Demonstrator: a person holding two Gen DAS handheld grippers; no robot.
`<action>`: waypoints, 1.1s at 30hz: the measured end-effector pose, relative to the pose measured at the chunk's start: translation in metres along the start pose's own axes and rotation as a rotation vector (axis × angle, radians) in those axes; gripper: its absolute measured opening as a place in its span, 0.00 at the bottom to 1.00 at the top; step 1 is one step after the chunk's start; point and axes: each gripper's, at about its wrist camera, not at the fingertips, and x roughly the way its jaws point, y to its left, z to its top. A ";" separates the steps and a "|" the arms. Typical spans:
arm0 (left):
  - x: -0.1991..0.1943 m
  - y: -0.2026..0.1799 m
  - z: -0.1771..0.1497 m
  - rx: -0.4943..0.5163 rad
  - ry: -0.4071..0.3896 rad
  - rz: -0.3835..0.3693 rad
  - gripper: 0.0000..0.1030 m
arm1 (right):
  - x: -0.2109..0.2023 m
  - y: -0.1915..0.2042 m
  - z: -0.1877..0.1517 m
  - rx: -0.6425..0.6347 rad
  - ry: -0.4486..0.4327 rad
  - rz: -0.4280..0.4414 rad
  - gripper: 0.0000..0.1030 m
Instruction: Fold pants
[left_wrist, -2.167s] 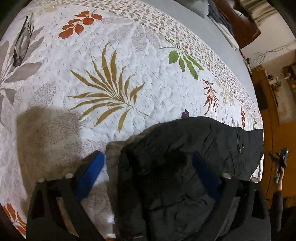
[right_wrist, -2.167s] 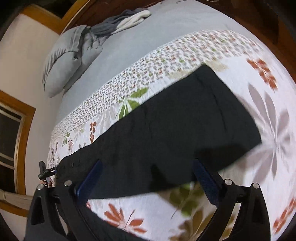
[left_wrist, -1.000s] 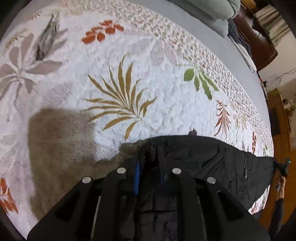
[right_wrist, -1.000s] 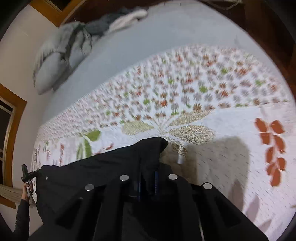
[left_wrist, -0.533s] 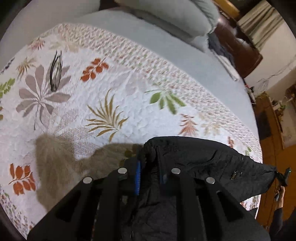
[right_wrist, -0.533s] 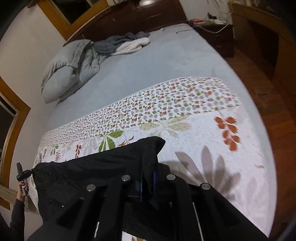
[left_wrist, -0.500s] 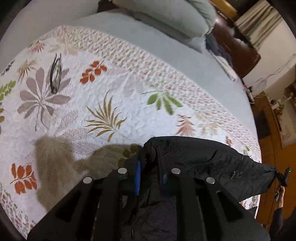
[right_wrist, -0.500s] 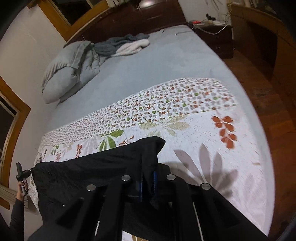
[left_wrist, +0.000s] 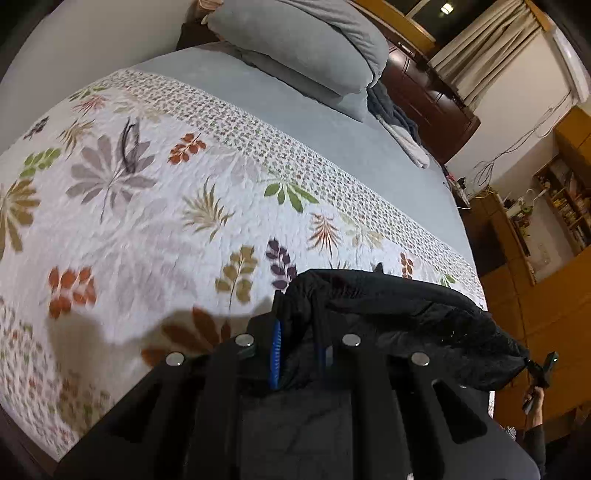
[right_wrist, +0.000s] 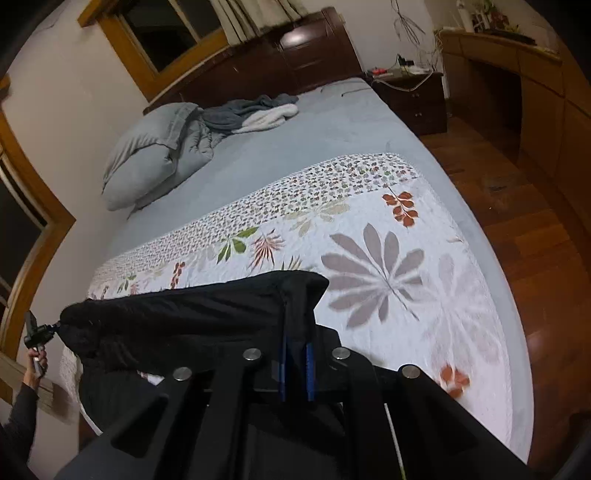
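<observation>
Black, soft pants (left_wrist: 388, 306) sag limply above the quilt (left_wrist: 147, 221); left claw (left_wrist: 297, 350) and right claw (right_wrist: 295, 363) each pinch a corner, sensible handholds.

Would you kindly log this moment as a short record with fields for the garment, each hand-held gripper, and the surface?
garment: black pants, held up as a band between both grippers
left hand-held gripper: shut on one end of the pants
right hand-held gripper: shut on the other end
surface: floral quilt on a bed with a grey sheet
fold status: not yet laid down
</observation>
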 end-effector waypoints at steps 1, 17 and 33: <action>-0.005 0.004 -0.008 -0.008 -0.003 -0.007 0.12 | -0.006 0.001 -0.009 0.001 -0.006 0.002 0.07; -0.029 0.078 -0.152 -0.068 0.052 0.013 0.15 | -0.069 0.003 -0.169 0.074 -0.076 -0.020 0.14; -0.098 0.098 -0.222 -0.083 -0.084 0.251 0.77 | -0.098 -0.025 -0.290 0.507 -0.138 0.102 0.65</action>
